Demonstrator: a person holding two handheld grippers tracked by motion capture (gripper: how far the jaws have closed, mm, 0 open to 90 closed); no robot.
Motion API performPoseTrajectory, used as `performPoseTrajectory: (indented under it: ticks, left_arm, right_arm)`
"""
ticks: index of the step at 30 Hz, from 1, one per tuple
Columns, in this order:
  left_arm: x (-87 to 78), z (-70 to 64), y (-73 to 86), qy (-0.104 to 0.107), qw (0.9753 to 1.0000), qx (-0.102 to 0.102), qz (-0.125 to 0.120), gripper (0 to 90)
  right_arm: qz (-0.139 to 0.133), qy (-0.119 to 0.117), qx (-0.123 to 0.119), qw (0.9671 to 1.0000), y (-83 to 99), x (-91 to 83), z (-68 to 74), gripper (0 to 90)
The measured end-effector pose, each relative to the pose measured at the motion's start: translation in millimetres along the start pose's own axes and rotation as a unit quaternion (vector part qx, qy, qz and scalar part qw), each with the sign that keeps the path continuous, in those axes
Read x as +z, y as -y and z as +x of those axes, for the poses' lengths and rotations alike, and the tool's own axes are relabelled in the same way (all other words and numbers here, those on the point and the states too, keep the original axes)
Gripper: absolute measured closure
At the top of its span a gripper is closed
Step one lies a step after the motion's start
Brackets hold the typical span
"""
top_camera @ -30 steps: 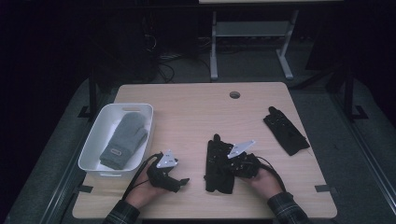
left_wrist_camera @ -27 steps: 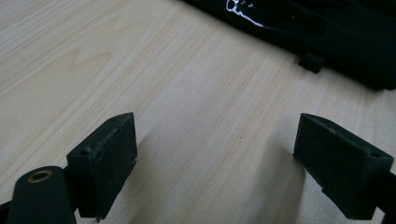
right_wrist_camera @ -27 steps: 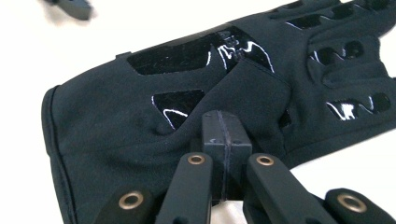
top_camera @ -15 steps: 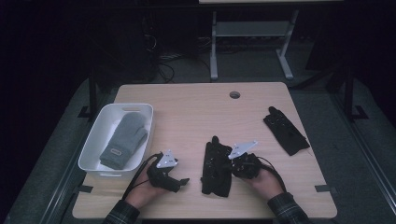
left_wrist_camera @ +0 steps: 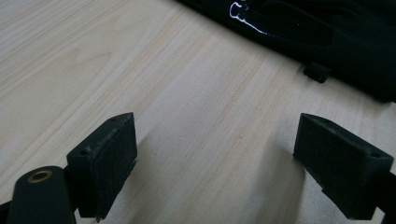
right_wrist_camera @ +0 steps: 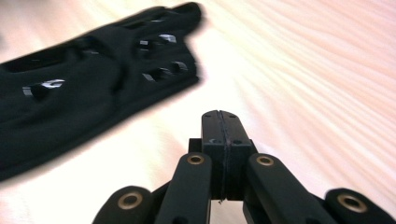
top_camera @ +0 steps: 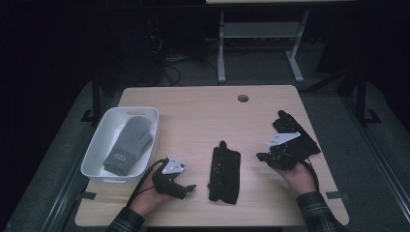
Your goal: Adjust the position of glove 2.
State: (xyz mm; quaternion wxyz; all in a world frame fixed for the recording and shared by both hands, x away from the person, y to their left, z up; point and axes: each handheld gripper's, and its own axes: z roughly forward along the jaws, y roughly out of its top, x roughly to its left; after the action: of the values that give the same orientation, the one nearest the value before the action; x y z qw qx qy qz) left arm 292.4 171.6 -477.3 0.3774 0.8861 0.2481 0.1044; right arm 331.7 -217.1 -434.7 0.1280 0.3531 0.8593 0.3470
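**Right tongs pull off the middle glove, empty**

A second ago our right tongs [top_camera: 263,157] sat against the right edge of the black glove [top_camera: 224,174] at mid-counter; now they have drawn away to the right and a strip of bare counter [top_camera: 203,116] lies between them. We read this as a let-go or a missed pinch: the jaws are pressed flat together with nothing between them, and in the right gripper view the glove [right_wrist_camera: 93,79] lies off to one side, untouched. The glove has shifted a little and rests flat, fingers pointing away from us.

Our left tongs [top_camera: 186,188] hold where they were, jaws spread wide and low over the wood, just left of the glove's cuff end and aimed at it. The right hand [top_camera: 300,176] rests near the counter's right side, just beside a second black glove [top_camera: 295,133]. The white bin [top_camera: 96,159] at the left holds a grey mitten [top_camera: 128,145]. Both black gloves, we judge, await sorting.
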Motion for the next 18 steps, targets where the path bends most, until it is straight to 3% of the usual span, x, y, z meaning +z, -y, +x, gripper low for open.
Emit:
performPoseTrajectory:
  ticks: [8, 18]
  left_arm:
    - [0.1, 0.1, 0.1, 0.000, 1.0000, 0.000, 0.000, 12.3]
    - [0.2, -0.5, -0.3, 0.001, 1.0000, -0.003, -0.001, 12.3]
  right_arm:
    - [-0.006, 0.045, 0.035, 0.9984, 11.3, -13.7, -36.1, 90.0]
    - [-0.013, 0.090, 0.086, 0.9921, 22.6, -19.0, -75.6, 90.0]
